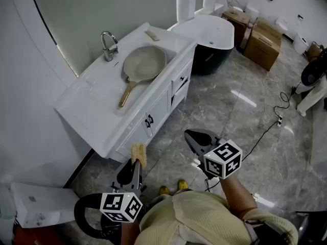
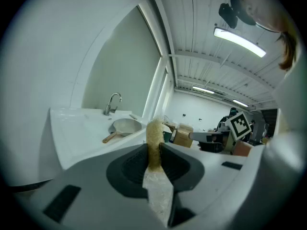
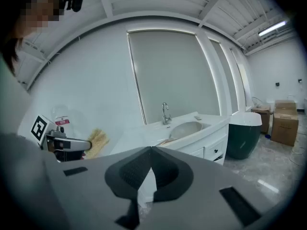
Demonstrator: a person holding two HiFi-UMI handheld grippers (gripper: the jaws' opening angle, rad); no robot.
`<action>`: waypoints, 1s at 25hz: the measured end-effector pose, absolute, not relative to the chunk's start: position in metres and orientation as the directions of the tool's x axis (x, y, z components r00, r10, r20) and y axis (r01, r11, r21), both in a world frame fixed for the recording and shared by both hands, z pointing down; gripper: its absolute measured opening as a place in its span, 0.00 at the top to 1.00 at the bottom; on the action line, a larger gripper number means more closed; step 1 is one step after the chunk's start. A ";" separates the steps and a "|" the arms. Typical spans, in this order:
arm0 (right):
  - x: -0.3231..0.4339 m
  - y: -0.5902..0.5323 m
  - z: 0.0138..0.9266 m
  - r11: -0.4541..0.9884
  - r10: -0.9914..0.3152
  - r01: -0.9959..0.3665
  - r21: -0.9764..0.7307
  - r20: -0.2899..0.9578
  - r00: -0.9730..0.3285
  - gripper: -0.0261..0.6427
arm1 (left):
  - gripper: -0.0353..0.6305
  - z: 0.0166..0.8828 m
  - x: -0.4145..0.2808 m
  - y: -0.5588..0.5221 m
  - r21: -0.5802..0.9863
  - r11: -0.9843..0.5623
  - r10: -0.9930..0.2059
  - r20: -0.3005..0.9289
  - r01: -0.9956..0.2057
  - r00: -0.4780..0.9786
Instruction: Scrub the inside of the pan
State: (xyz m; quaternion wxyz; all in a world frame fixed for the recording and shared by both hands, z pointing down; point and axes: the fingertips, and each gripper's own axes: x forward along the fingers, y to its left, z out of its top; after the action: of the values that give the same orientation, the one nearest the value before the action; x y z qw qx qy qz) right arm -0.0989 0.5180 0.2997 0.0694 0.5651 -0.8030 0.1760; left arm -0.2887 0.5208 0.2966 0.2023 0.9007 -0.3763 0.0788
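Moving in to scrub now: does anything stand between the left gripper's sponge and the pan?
Nothing visible does. The left gripper, shut on the sponge, faces bare countertop and then the pan, lying open side up. The faucet stands beyond it, by the wall.

Edge-on in the left gripper (image 2: 154, 146), the sponge (image 2: 154, 132) has its faces hidden by the jaws. The small flat item (image 1: 151, 35) on the tabletop (image 1: 97, 98) behind the pan (image 1: 144, 64) is too small to identify. A dark object (image 1: 314, 68) is cut off at the right.
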 end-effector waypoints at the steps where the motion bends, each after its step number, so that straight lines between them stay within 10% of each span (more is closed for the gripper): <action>1: -0.099 0.517 0.301 0.299 -0.882 -0.932 -0.204 0.313 -0.351 0.92 | 0.77 0.297 -0.289 0.520 0.303 -0.634 -0.647 0.297 -0.712 0.702; 25: -0.038 0.505 0.324 0.302 -0.858 -0.921 -0.246 0.350 -0.375 0.92 | 0.77 0.312 -0.215 0.504 0.299 -0.625 -0.640 0.333 -0.721 0.693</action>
State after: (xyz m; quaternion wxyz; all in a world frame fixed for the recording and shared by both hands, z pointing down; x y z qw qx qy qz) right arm -0.0376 0.5053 0.3243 0.0764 0.5538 -0.8033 0.2055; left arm -0.2145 0.5037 0.3123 0.2082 0.8961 -0.3798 0.0973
